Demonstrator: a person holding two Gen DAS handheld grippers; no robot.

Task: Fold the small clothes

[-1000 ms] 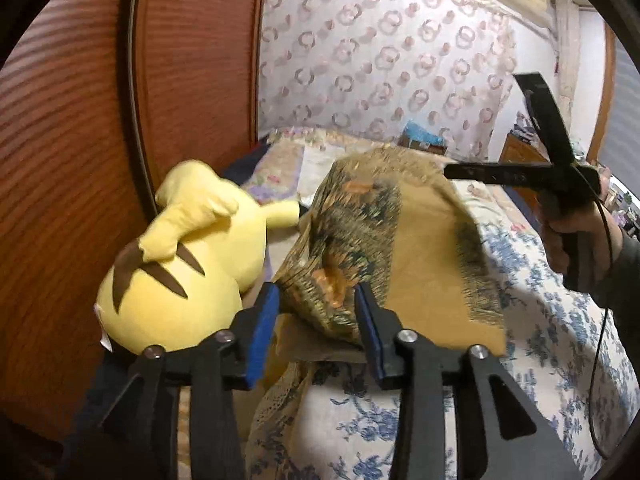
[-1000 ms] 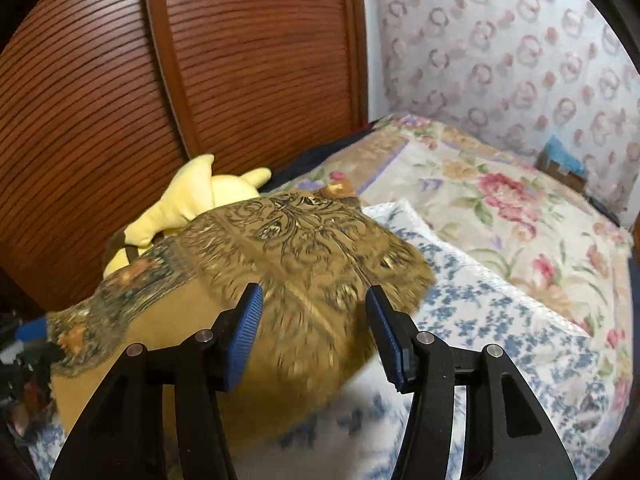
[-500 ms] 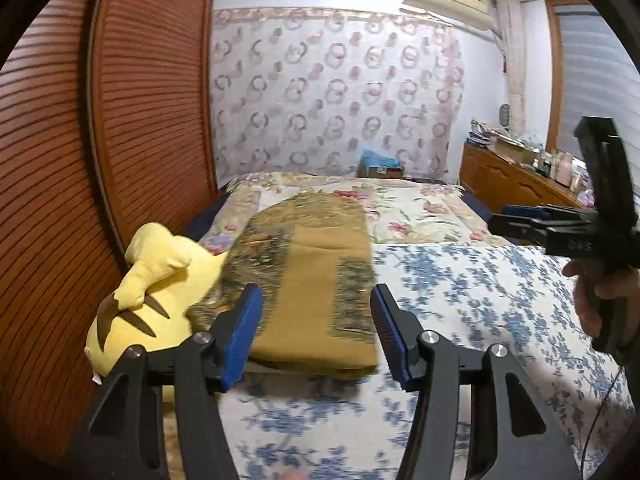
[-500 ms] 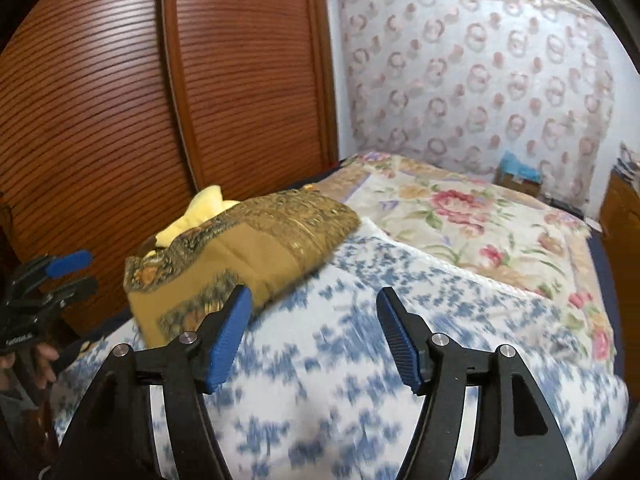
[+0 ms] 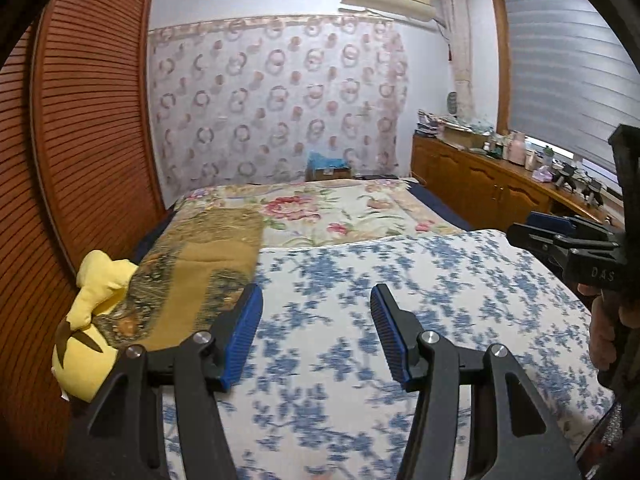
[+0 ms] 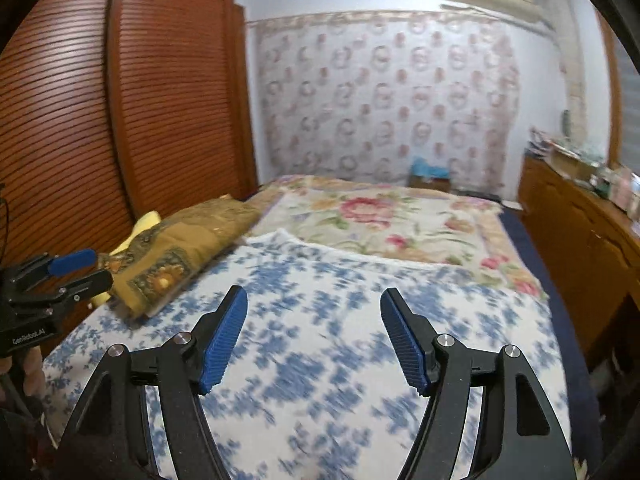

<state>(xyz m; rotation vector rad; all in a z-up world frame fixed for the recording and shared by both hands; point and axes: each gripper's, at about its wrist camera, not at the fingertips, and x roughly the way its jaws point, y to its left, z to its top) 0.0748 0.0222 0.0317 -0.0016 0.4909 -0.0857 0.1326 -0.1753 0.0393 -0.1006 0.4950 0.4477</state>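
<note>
Folded cloth (image 5: 188, 280) on bed, left of both grippers (image 5: 316, 336) (image 6: 314, 338); jaws apart, empty.

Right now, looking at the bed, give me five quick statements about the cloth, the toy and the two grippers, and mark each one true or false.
1. The folded mustard cloth lies at the bed's left edge, beside the yellow plush toy. True.
2. The left gripper is clamped on the cloth. False: its jaws stand apart with nothing between them.
3. The right gripper is empty. True.
4. The plush toy sits in the middle of the blue floral sheet. False: it is at the left edge by the wooden doors.
5. The cloth is spread out flat in one layer. False: it is folded into a narrow stack.
</note>
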